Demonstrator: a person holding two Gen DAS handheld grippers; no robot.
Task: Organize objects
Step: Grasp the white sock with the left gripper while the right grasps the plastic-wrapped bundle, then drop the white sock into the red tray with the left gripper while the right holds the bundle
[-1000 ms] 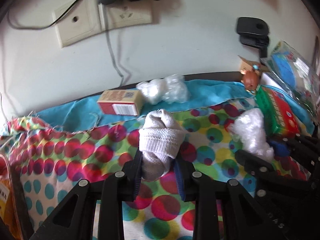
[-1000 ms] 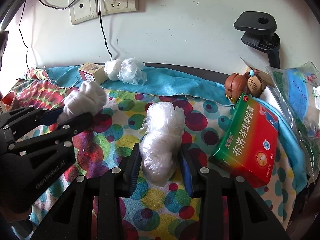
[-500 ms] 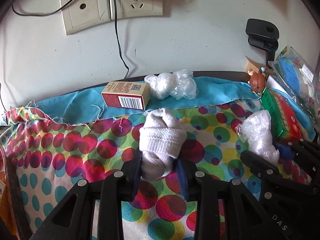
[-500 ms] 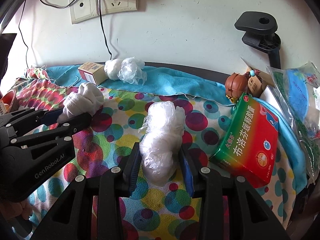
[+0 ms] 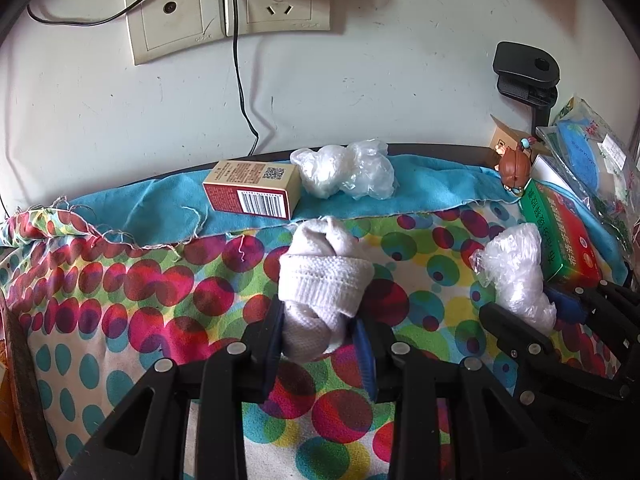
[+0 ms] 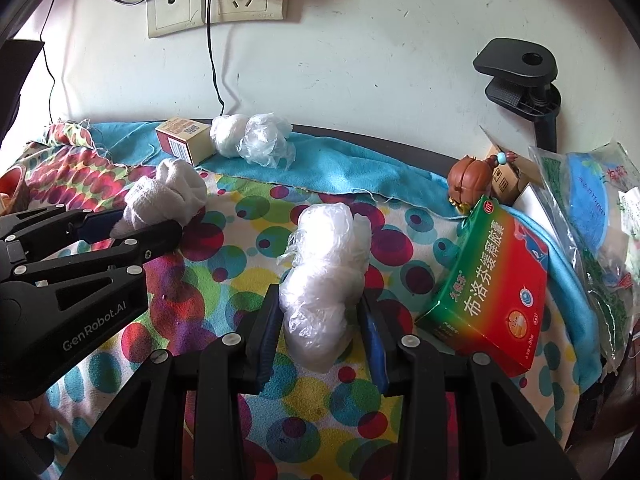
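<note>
**Both grippers loaded, nothing placed yet**

Progress, as a judgement: mid-task. Left gripper [image 5: 320,344] is clamped on a rolled white sock [image 5: 324,280], pads pressing its lower part on both sides. Right gripper [image 6: 322,328] holds a plastic-wrapped white bundle [image 6: 324,276]; the fingers sit against its sides, so it reads as grasped, though the wrap hides how hard. Both items sit over the middle of the desk, on or just above the polka-dot cloth [image 5: 140,292]; cannot tell if lifted.

Possibly already sorted: a second wrapped bundle [image 5: 348,174] lies just beside a small red-and-cream box [image 5: 252,196] on the blue cloth [image 5: 432,196] along the desk's back edge. No bin or tray visible, so the destination is unclear. Left to do: set down sock and bundle, likely near that back-edge group.

Look: sock is ribbed knit, folded into a ball with cuff wrapped over, soft. Bundle is crinkly clear film over something white, lumpy, slippery-looking.

Right edge of desk: green medicine box [image 6: 492,292], brown figurine [image 6: 468,184], plastic bags [image 6: 592,216].
</note>
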